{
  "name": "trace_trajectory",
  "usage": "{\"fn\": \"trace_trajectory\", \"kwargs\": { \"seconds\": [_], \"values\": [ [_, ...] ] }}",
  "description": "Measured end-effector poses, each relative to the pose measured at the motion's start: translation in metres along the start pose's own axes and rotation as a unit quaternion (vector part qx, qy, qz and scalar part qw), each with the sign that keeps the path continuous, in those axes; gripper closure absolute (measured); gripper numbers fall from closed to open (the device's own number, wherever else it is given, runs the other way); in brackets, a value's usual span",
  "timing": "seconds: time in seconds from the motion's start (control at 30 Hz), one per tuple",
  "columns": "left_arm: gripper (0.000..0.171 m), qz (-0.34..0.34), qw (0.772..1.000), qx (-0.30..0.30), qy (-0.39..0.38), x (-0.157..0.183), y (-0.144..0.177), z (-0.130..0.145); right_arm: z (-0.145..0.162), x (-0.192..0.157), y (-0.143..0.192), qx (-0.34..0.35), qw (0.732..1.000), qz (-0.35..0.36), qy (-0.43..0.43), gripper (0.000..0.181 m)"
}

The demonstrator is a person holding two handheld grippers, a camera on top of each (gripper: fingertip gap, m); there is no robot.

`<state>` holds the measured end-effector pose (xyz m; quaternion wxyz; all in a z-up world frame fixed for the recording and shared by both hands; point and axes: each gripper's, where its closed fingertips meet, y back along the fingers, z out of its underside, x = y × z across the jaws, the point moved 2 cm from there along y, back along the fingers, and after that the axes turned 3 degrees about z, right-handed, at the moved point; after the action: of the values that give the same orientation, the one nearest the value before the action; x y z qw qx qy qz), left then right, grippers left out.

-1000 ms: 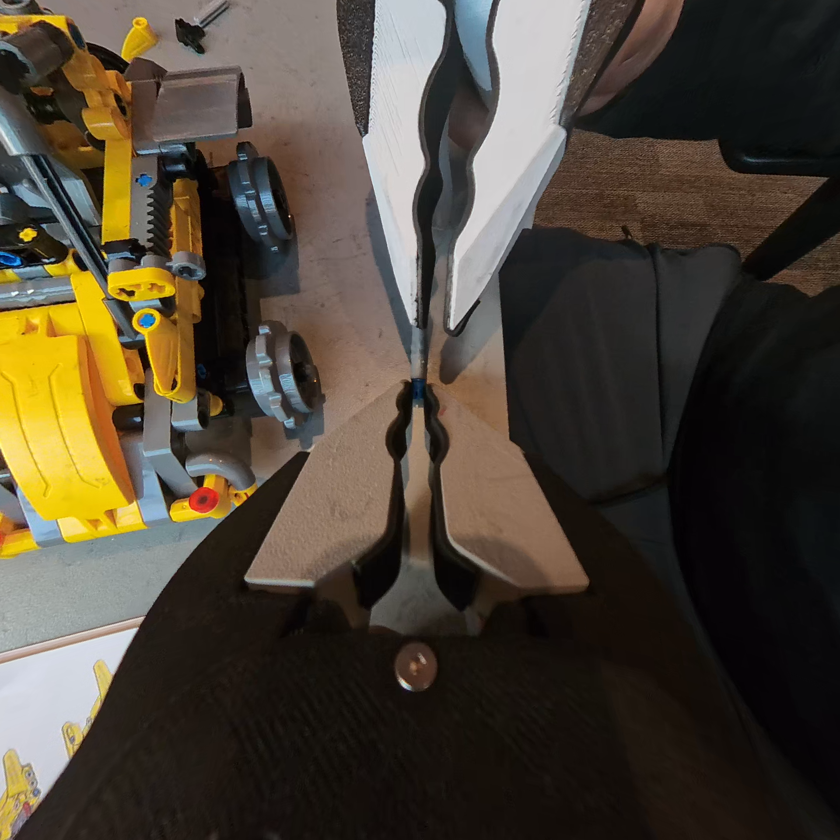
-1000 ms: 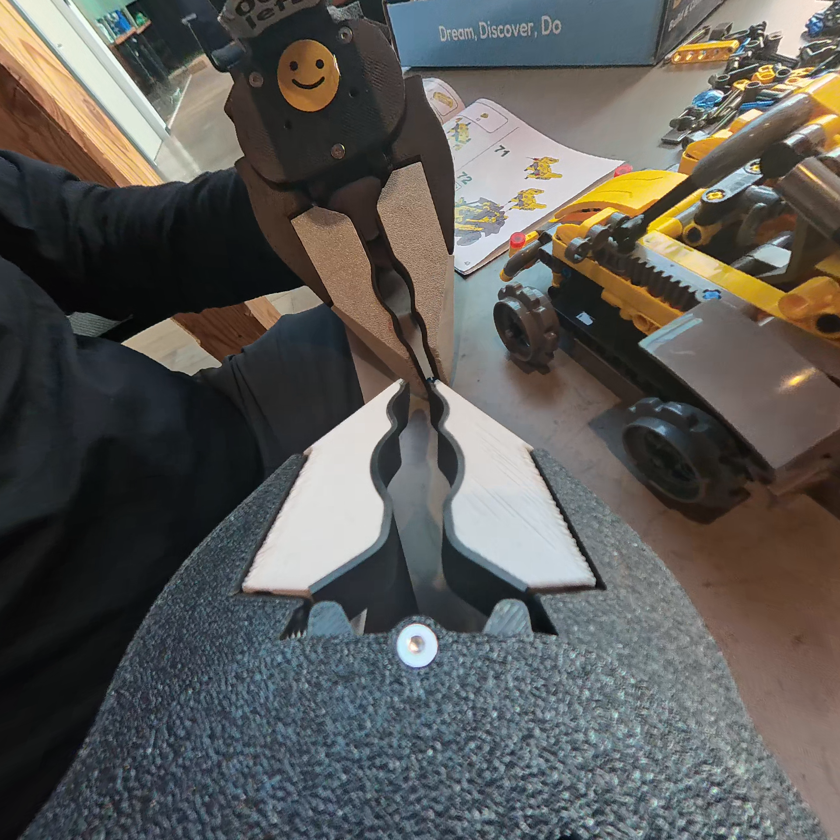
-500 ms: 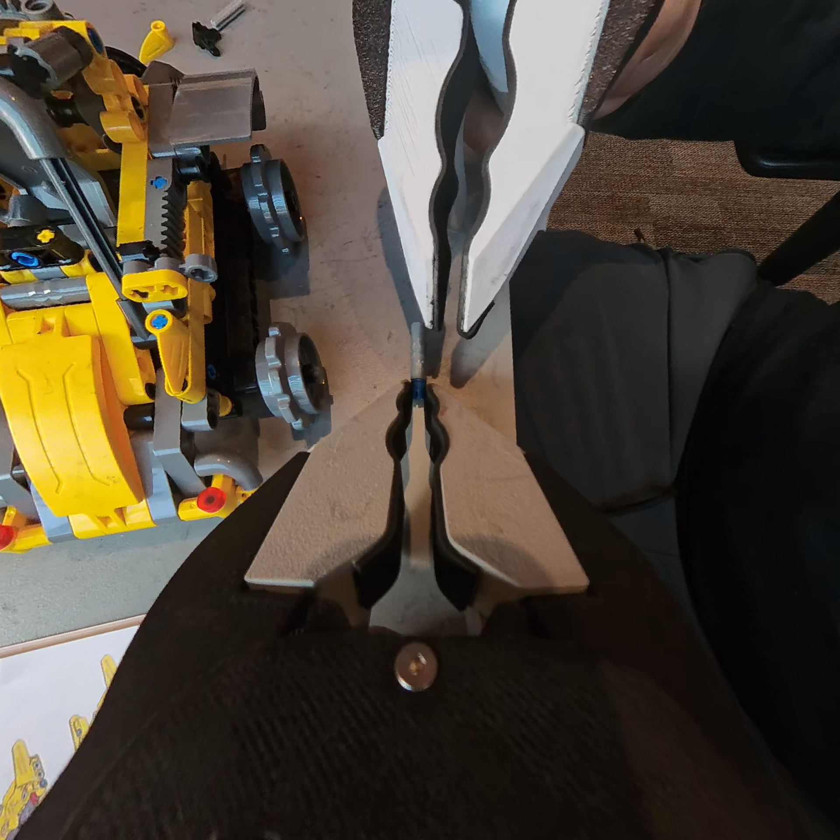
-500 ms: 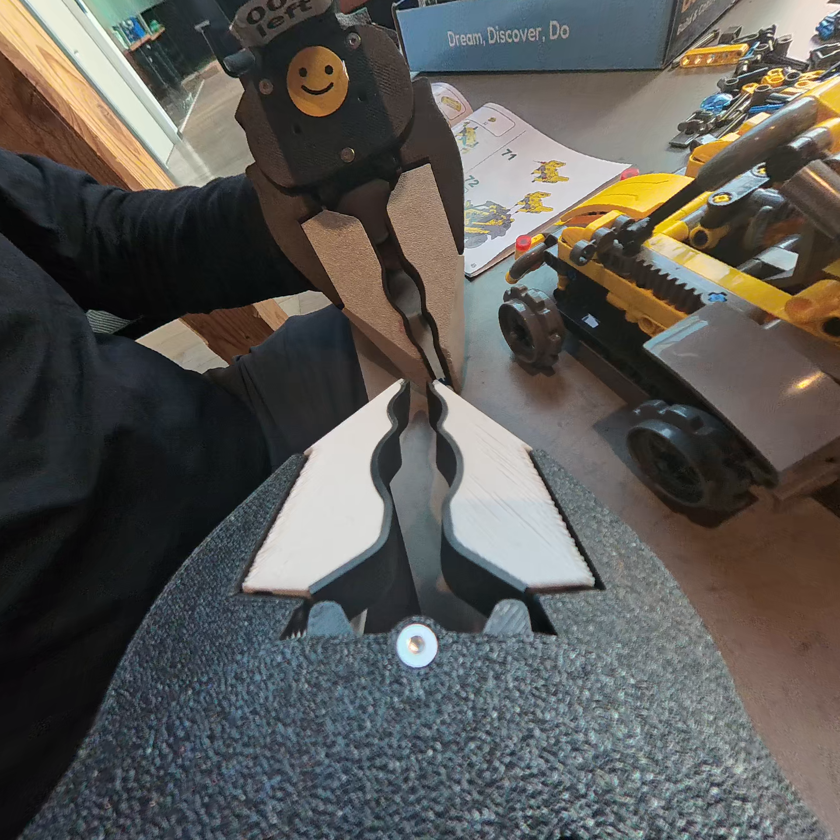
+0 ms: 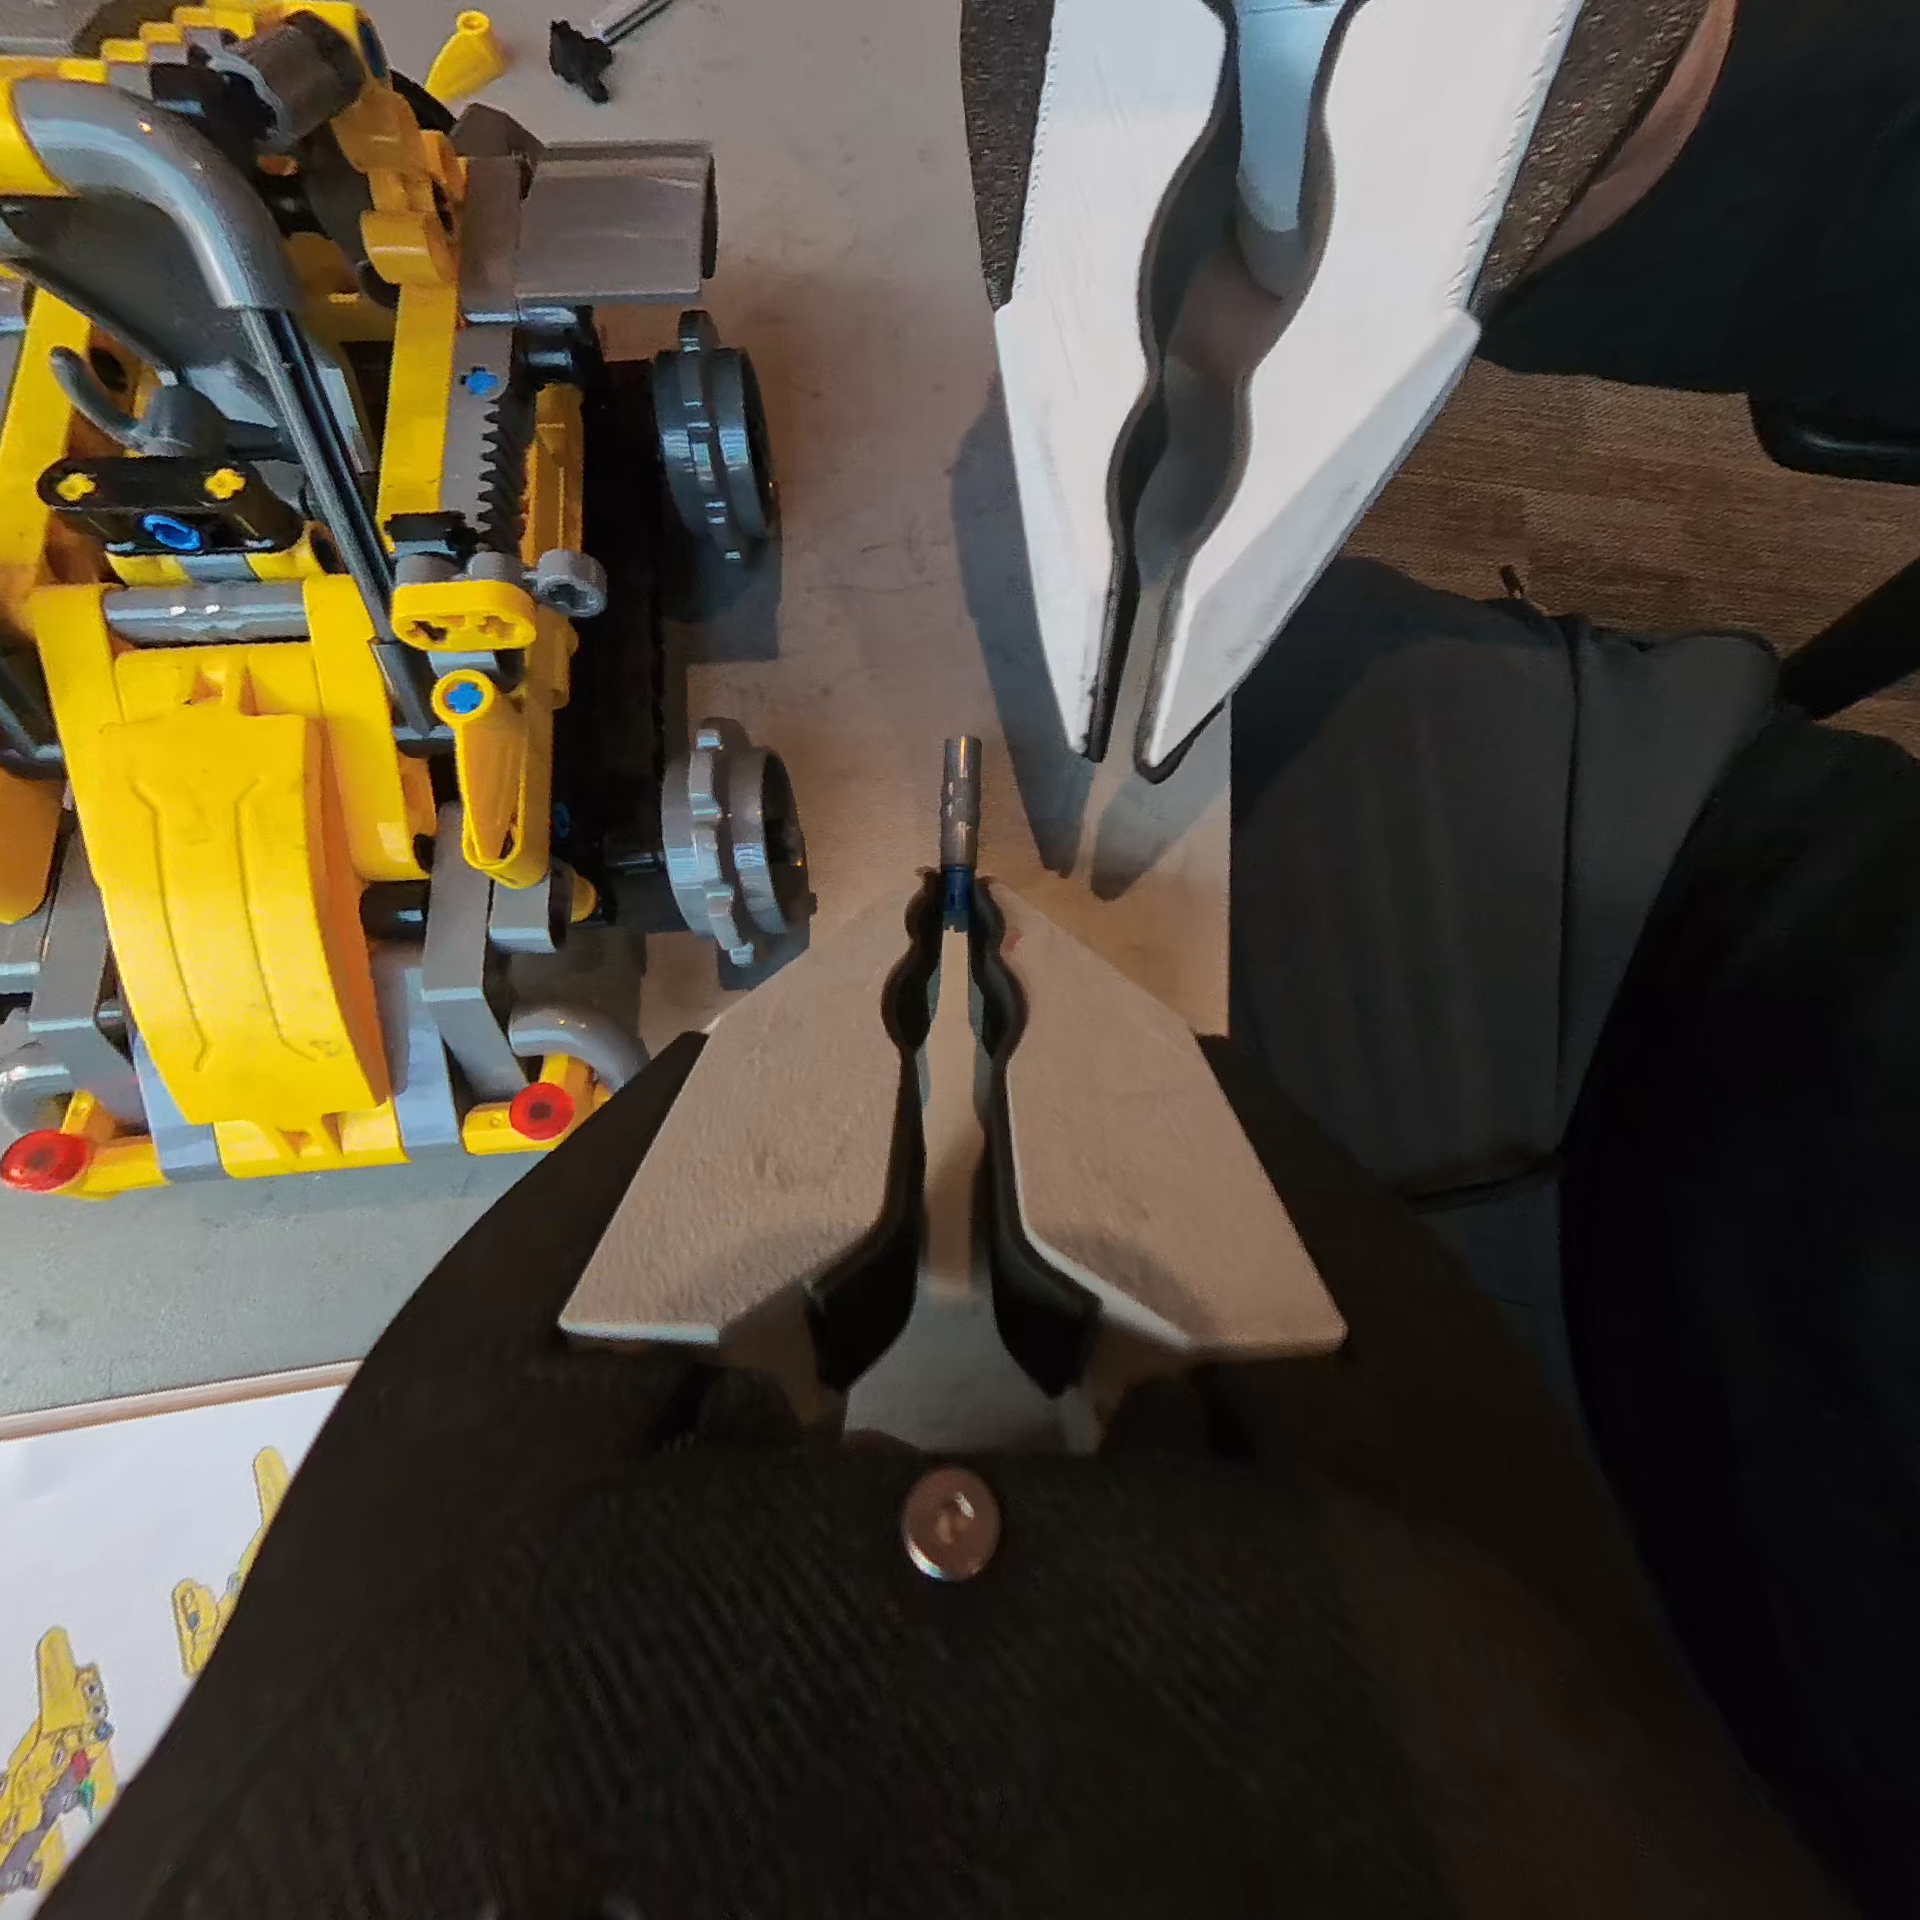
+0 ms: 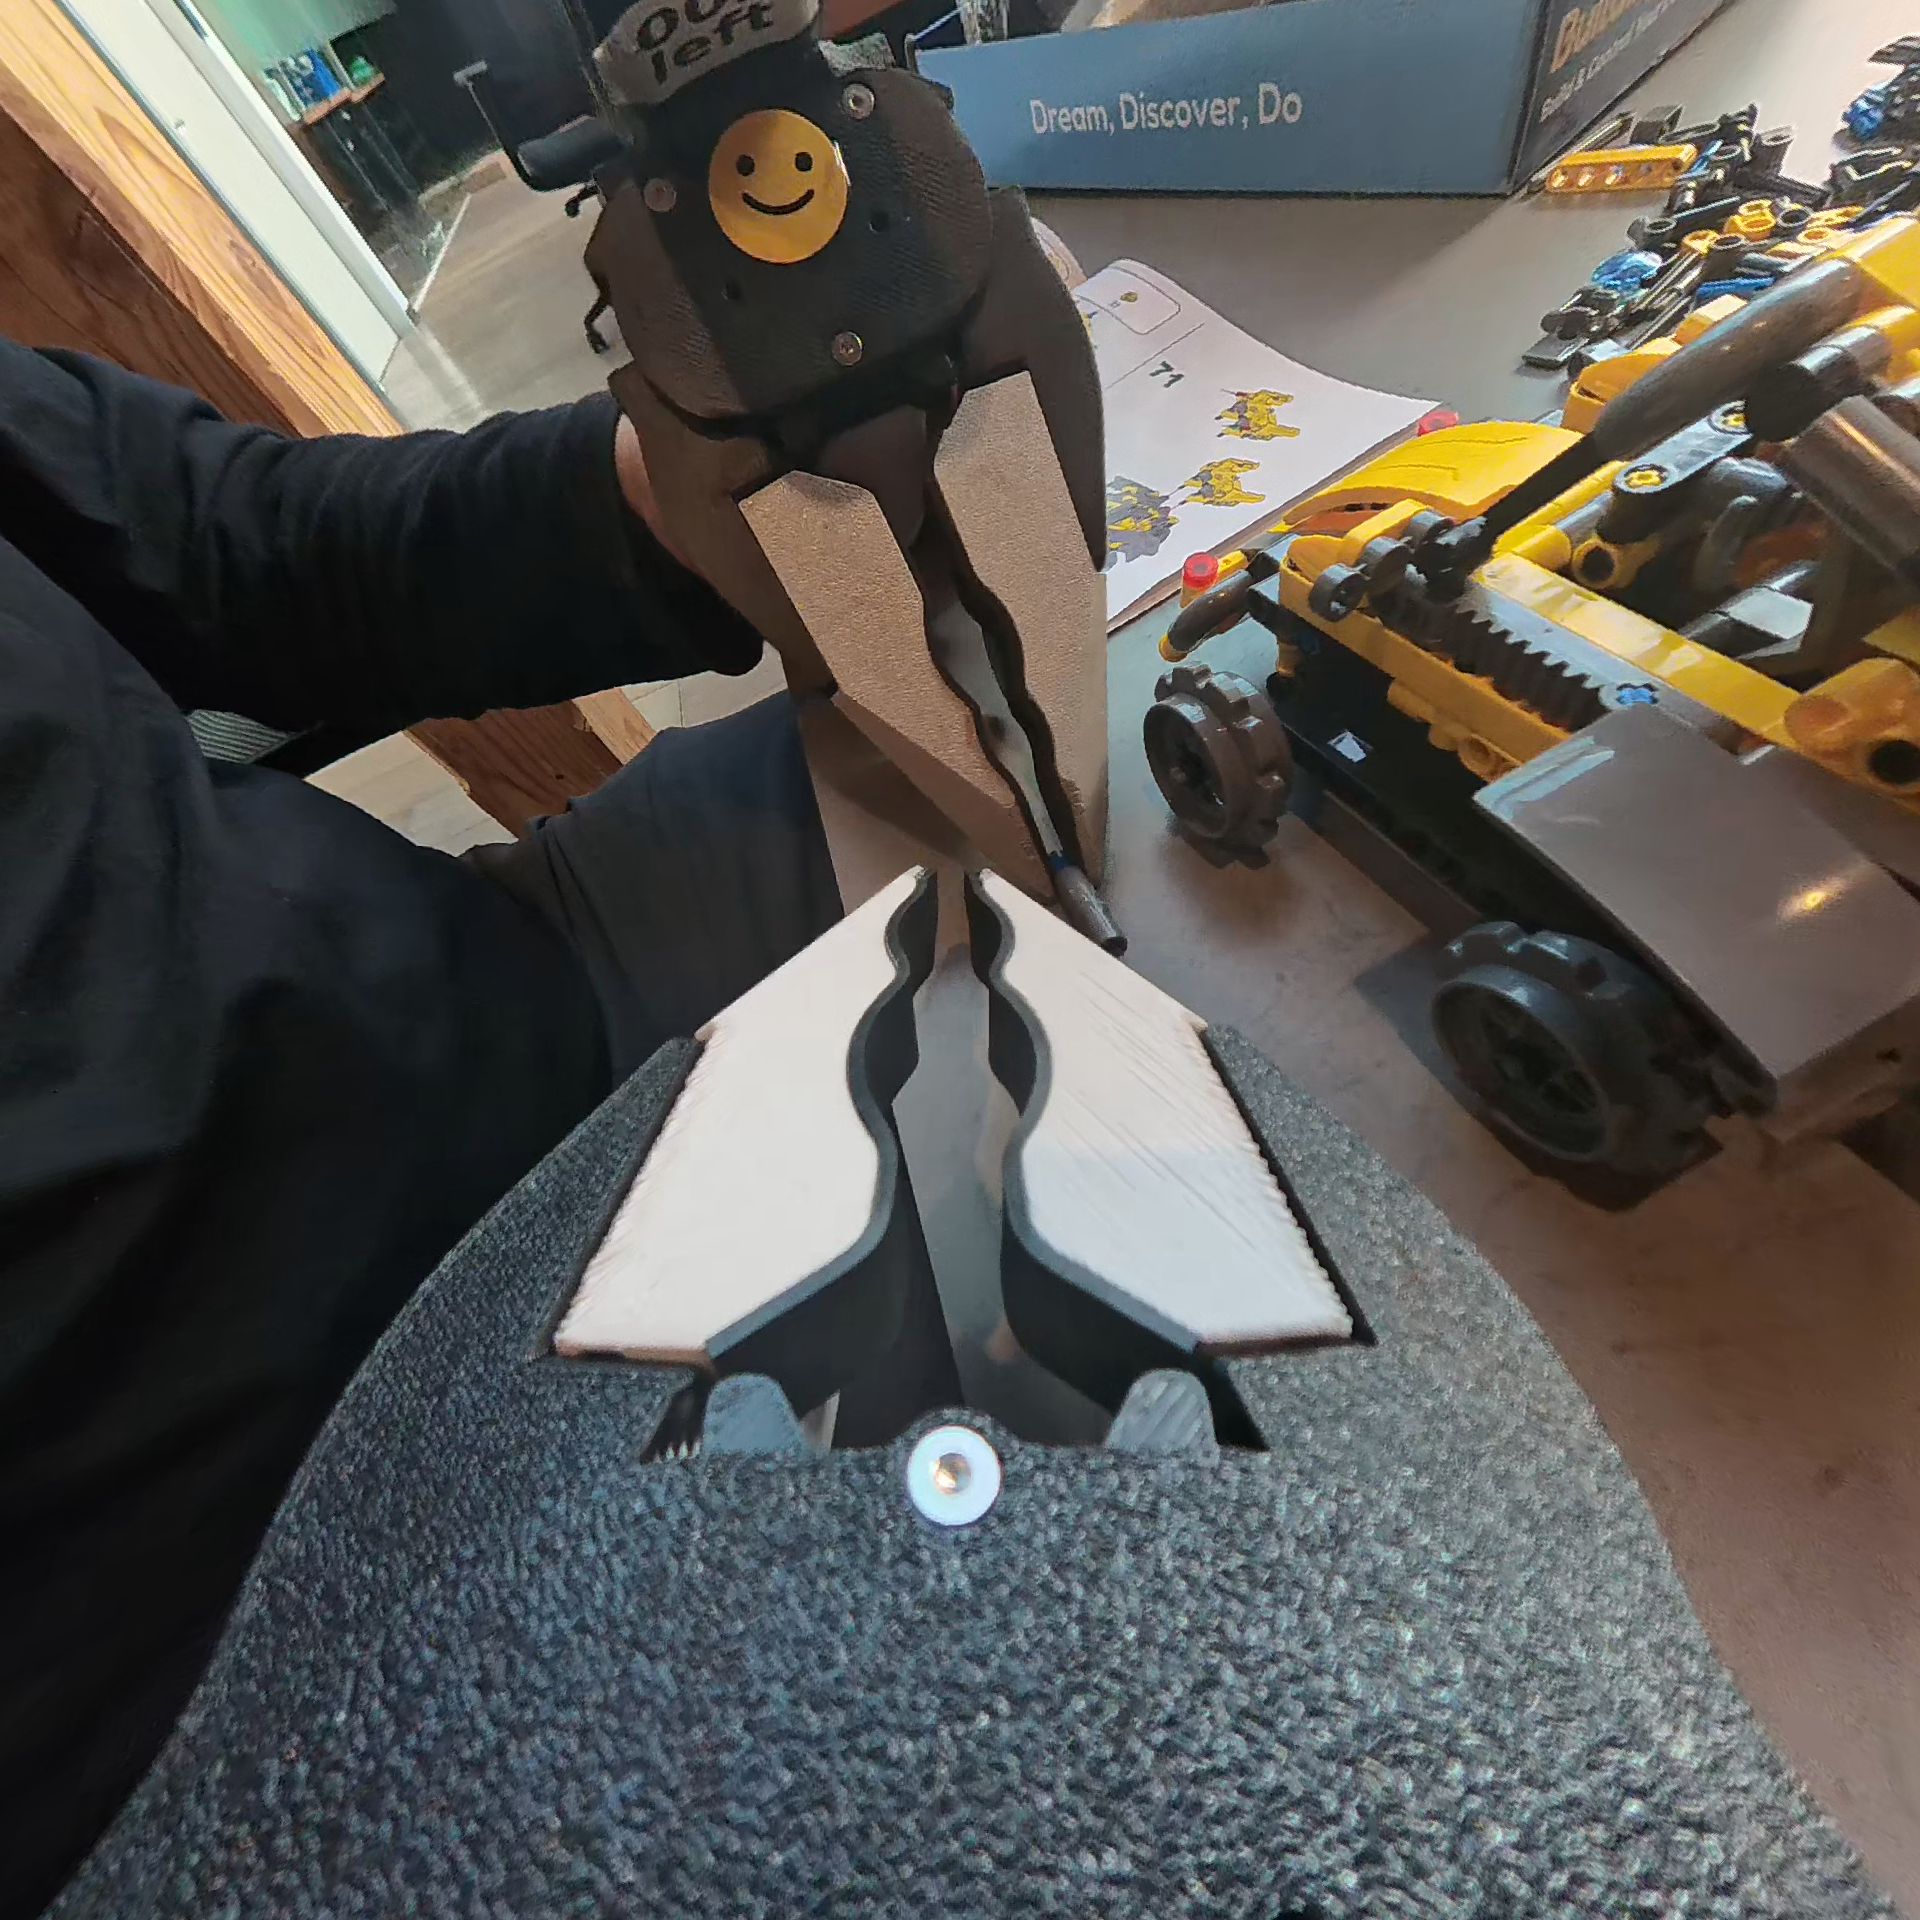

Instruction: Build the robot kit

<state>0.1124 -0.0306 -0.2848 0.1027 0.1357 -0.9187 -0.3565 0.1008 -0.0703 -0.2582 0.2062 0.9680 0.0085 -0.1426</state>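
Left gripper (image 5: 958, 902): jaws pinching the blue end of a small grey pin (image 5: 960, 798), which juts forward just above the surface (image 5: 883, 187); a black-sleeved hand holds this gripper (image 6: 1051, 854) tilted down.
Right gripper (image 6: 951, 902): jaws nearly together with a slim gap, nothing between them; its white fingers (image 5: 1060, 499) point at the pin's free end, just apart from it.
Surface: grey-beige, beside a wooden wall and a carpeted floor.
Count: one yellow brick-built vehicle (image 5: 260, 644) near the pin, two of its grey wheels (image 5: 727, 842) facing the grippers; one instruction booklet (image 6: 1247, 416); one blue box (image 6: 1247, 104); a scatter of loose parts (image 6: 1714, 197).
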Motion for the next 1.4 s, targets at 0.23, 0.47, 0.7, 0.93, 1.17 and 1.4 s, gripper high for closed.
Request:
{"fn": "trace_trajectory", "kwargs": {
  "seconds": [0.23, 0.47, 0.7, 0.93, 1.17, 1.4],
  "values": [
    [0.171, -0.004, 1.0, 0.0, -0.006, 0.0, 0.0, 0.0, 0.0, -0.001, 0.0, 0.002, 1.0, 0.0, 0.002, 0.179],
    [0.171, 0.003, 1.0, -0.001, -0.009, 0.002, 0.0, 0.0, 0.0, -0.001, 0.0, 0.003, 1.0, 0.0, 0.006, 0.179],
    [0.171, 0.005, 1.0, -0.001, -0.007, 0.002, 0.0, 0.0, -0.001, -0.002, -0.001, 0.004, 1.0, -0.001, 0.008, 0.179],
    [0.153, 0.014, 1.0, 0.003, 0.006, 0.001, 0.001, 0.0, -0.002, -0.003, 0.0, 0.009, 1.0, -0.003, 0.012, 0.179],
    [0.152, 0.001, 1.0, 0.001, -0.004, 0.001, 0.001, 0.0, -0.015, 0.008, 0.028, 0.09, 0.995, 0.032, 0.015, 0.181],
    [0.154, -0.001, 1.0, 0.002, 0.002, -0.001, 0.001, 0.0, 0.002, 0.057, 0.081, 0.064, 0.987, 0.144, -0.027, 0.175]
  ]
}}
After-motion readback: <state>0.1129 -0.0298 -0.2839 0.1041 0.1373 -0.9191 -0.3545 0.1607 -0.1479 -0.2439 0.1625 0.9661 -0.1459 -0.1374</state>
